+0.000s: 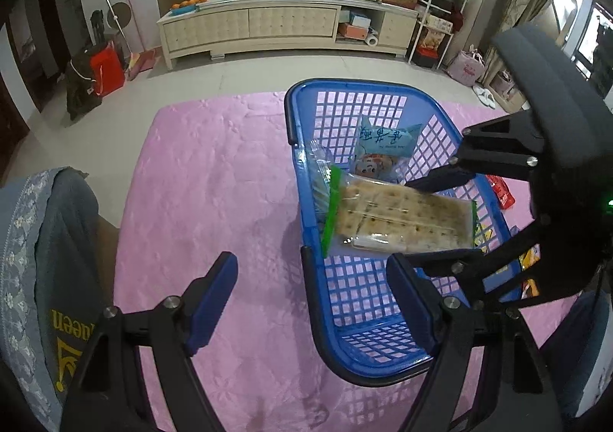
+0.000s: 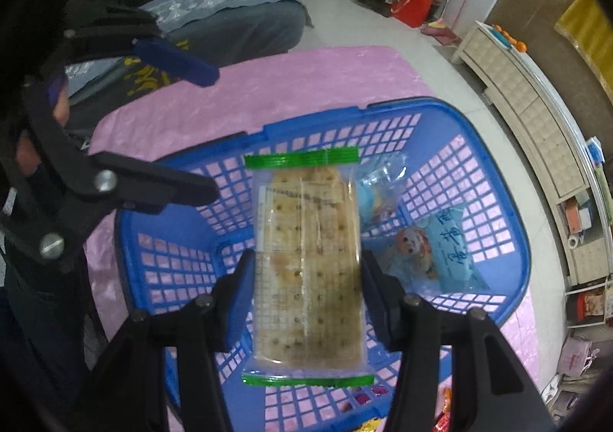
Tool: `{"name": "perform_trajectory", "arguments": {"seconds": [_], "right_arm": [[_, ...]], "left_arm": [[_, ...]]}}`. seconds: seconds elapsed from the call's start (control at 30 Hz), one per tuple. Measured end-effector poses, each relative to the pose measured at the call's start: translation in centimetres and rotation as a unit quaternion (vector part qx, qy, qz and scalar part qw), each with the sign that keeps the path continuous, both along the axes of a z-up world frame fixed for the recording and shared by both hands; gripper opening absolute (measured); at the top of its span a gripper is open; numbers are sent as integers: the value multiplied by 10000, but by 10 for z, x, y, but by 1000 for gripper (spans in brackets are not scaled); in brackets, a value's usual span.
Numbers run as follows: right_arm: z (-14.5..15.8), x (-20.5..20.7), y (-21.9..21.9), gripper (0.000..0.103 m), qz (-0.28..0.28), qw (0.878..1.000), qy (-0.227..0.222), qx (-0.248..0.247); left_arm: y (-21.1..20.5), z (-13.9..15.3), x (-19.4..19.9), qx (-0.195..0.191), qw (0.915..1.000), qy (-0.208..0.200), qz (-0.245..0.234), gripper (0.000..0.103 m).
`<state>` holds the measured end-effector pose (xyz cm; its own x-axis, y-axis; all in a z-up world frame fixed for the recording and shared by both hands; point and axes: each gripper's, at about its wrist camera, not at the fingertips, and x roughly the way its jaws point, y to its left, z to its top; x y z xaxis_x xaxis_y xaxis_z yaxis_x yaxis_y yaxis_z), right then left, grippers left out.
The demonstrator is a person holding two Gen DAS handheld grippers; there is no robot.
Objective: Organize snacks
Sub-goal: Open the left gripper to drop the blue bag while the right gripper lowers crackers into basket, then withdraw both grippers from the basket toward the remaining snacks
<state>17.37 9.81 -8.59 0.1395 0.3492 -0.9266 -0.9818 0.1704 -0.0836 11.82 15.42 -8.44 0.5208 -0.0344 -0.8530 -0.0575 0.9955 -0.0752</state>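
Observation:
A blue plastic basket (image 1: 306, 202) (image 2: 517, 240) stands on the pink cloth. My right gripper (image 2: 306, 259) (image 1: 406, 223) is shut on a clear cracker pack (image 2: 306, 225) (image 1: 402, 217) with green end seals. It holds the pack by its long sides, just above the basket's inside. In the basket lie a light blue snack pack (image 1: 387, 137) (image 2: 448, 244) and a clear pack with a cartoon figure (image 1: 371, 163) (image 2: 379, 190). My left gripper (image 1: 310, 271) (image 2: 210, 133) is open and holds nothing. Its fingers straddle the basket's near left rim.
The pink cloth (image 1: 210, 183) covers the table left of the basket. Red and yellow snack packets (image 1: 504, 192) lie right of the basket, partly hidden by the right gripper. A grey-blue covered seat (image 1: 38, 240) stands at the left edge. A low cabinet (image 1: 268, 25) lines the far wall.

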Motion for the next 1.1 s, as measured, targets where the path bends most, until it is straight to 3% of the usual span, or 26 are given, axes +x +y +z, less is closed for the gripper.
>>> {"name": "perform_trajectory", "arguments": {"seconds": [0.03, 0.2, 0.43, 0.77, 1.0, 1.1], "right_arm": [[-1, 1, 1, 60, -17, 10000, -10, -29], [11, 6, -6, 88, -263, 9992, -210, 205], [34, 10, -28, 88, -975, 9935, -397, 429], [61, 0, -76, 88, -1901, 9784, -169, 799], [78, -10, -113, 88, -2420, 9642, 6, 1082], [85, -17, -131, 88, -2697, 9552, 12, 1216]], "left_arm": [[-1, 0, 1, 16, 10000, 0, -16, 78], [-2, -1, 2, 12, 10000, -2, 6, 78], [-16, 5, 0, -47, 9999, -130, -95, 78], [-51, 29, -14, 12, 9984, -455, -345, 78], [-74, 48, -31, 214, 9950, -917, -346, 79], [-86, 56, -38, 241, 9927, -1120, -375, 84]]}}
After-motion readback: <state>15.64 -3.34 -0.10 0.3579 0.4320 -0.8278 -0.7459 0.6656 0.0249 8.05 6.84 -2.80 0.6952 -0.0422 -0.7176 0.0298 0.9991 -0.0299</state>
